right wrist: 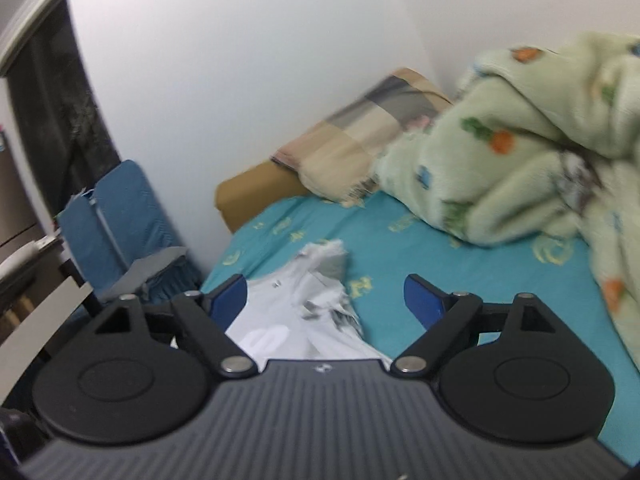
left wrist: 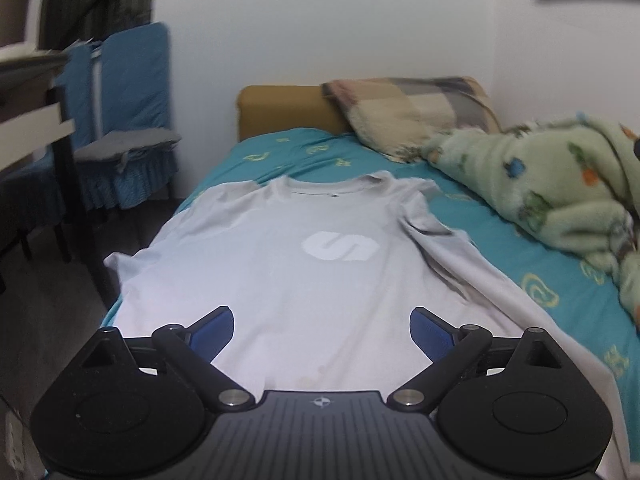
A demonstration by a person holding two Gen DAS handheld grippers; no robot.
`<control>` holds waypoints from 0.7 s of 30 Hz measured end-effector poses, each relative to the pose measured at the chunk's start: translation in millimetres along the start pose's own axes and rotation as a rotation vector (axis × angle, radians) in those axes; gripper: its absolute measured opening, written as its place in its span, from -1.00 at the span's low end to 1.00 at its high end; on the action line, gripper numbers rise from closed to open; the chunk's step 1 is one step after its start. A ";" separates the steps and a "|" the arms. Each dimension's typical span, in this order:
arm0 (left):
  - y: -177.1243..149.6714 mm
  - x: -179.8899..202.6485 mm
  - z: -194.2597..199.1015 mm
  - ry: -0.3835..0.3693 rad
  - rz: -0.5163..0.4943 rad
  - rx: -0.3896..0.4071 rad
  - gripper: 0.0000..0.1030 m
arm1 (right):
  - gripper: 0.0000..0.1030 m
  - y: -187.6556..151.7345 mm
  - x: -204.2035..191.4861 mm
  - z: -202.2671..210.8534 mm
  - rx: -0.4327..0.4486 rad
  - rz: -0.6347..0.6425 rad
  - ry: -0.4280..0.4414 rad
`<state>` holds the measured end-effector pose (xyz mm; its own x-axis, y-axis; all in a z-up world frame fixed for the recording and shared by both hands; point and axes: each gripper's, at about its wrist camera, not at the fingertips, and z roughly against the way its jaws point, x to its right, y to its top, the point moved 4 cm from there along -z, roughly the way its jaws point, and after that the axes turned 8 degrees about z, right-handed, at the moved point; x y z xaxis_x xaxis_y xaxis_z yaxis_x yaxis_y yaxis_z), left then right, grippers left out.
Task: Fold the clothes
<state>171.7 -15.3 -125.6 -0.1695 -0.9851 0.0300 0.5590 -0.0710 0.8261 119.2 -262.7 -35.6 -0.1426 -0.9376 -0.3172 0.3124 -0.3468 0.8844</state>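
Grey T-shirt (left wrist: 280,248) flat on bed (left wrist: 500,232), collar at 12 o'clock (logo up). Left gripper (left wrist: 322,322) and right gripper (right wrist: 325,294): jaws spread wide, holding nothing.

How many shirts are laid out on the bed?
1. A grey T-shirt lies flat, front up, on the teal bed sheet, ahead of both open grippers. The heaped green blanket could hide more.
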 end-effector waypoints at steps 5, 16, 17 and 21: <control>-1.8 41.9 -8.6 -0.029 -0.164 -0.006 0.73 | 0.67 -0.4 18.5 -13.3 -0.005 0.002 -0.064; 77.9 174.9 -169.3 -0.077 -0.445 0.008 0.46 | 0.67 -11.9 100.8 -68.9 -0.046 -0.178 -0.309; 80.9 184.1 -185.5 -0.074 -0.471 0.005 0.46 | 0.67 -13.4 107.0 -74.0 -0.049 -0.202 -0.318; 72.0 203.6 -240.6 -0.026 -0.572 -0.078 -0.15 | 0.67 -20.5 117.9 -89.3 -0.066 -0.236 -0.328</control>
<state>372.7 -258.7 -195.4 -0.4820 -0.7826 -0.3941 0.4307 -0.6033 0.6713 179.9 -368.5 -121.7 -0.5059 -0.7773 -0.3740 0.2928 -0.5626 0.7732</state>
